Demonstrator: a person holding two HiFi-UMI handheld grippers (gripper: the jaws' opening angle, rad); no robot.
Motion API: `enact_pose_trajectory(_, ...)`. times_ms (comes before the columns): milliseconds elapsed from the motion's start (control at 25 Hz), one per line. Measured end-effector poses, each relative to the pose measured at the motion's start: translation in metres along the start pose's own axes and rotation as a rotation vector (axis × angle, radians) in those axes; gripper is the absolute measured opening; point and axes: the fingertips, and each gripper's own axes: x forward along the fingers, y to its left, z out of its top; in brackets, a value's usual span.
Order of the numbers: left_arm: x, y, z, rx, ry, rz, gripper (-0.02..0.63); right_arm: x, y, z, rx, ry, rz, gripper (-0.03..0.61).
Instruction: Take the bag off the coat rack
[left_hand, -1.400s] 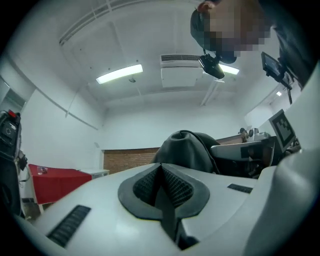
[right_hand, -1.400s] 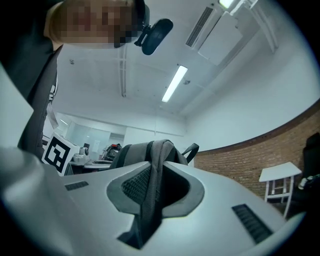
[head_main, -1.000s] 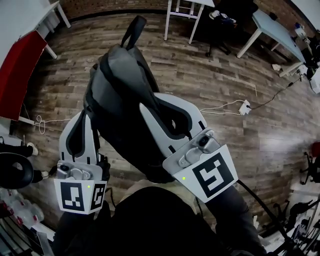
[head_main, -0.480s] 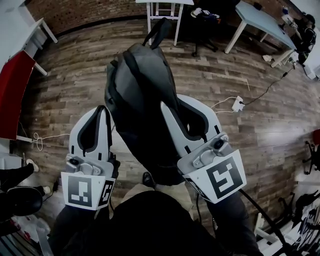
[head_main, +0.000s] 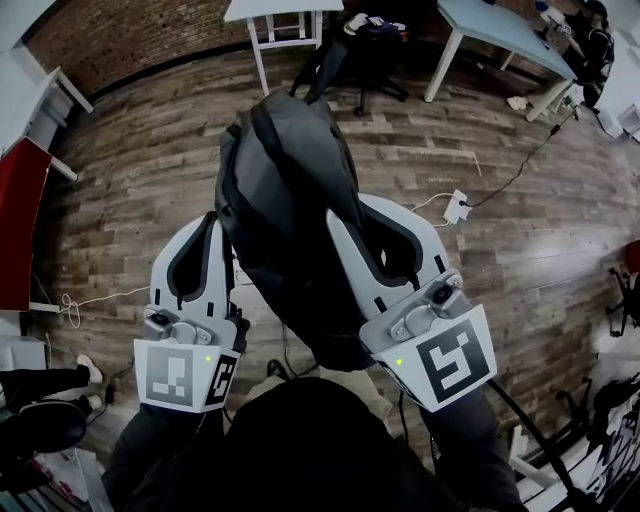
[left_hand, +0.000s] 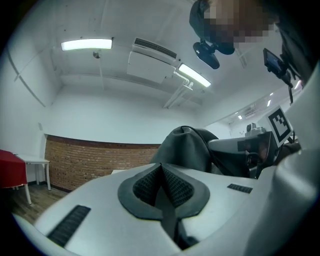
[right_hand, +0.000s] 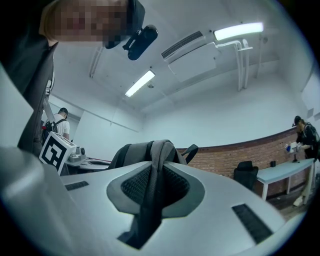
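A dark grey backpack (head_main: 285, 200) hangs in the air between my two grippers, above the wooden floor, with its carry loop (head_main: 318, 68) pointing away from me. No coat rack is in view. My left gripper (head_main: 210, 222) is at the bag's left side, shut on a thin dark strap (left_hand: 167, 212), and the bag (left_hand: 187, 147) bulges just beyond it. My right gripper (head_main: 348, 205) is at the bag's right side, shut on a grey shoulder strap (right_hand: 152, 165) that runs up between its pads and over to the bag (right_hand: 131, 152).
On the wood floor lie a white power strip (head_main: 457, 207) and its cable. A white table (head_main: 272, 12), a dark office chair (head_main: 372, 45) and a pale blue table (head_main: 500, 25) stand ahead. A red panel (head_main: 18, 215) is at the left. A person (right_hand: 304, 135) stands by a table.
Both grippers have travelled across the room with the bag still held; the tables, chair and power strip have slid leftward in the head view. The grip looks unchanged.
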Motion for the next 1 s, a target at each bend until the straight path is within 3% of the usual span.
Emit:
enact_pose_trajectory(120, 0.046, -0.040, -0.002, 0.024, 0.022, -0.013, 0.009, -0.020, -0.060, -0.005, -0.001, 0.006, -0.018, 0.048)
enact_pose_trajectory(280, 0.074, -0.063, 0.001, 0.036, 0.022, -0.021, 0.009, -0.035, -0.109, -0.008, 0.001, 0.006, -0.068, 0.048)
enact_pose_trajectory(480, 0.092, -0.066, -0.005, 0.034, 0.013, -0.035, 0.009, -0.034, -0.139, -0.005, -0.040, 0.001, -0.123, 0.048)
enact_pose_trajectory(680, 0.146, -0.071, -0.011, 0.013, 0.014, -0.051, 0.009, -0.018, -0.193, -0.012, -0.050, 0.033, -0.150, 0.048)
enact_pose_trajectory(1000, 0.219, -0.042, -0.027, 0.009, -0.003, -0.054, 0.009, 0.037, -0.236, -0.040, -0.033, 0.060, -0.146, 0.048)
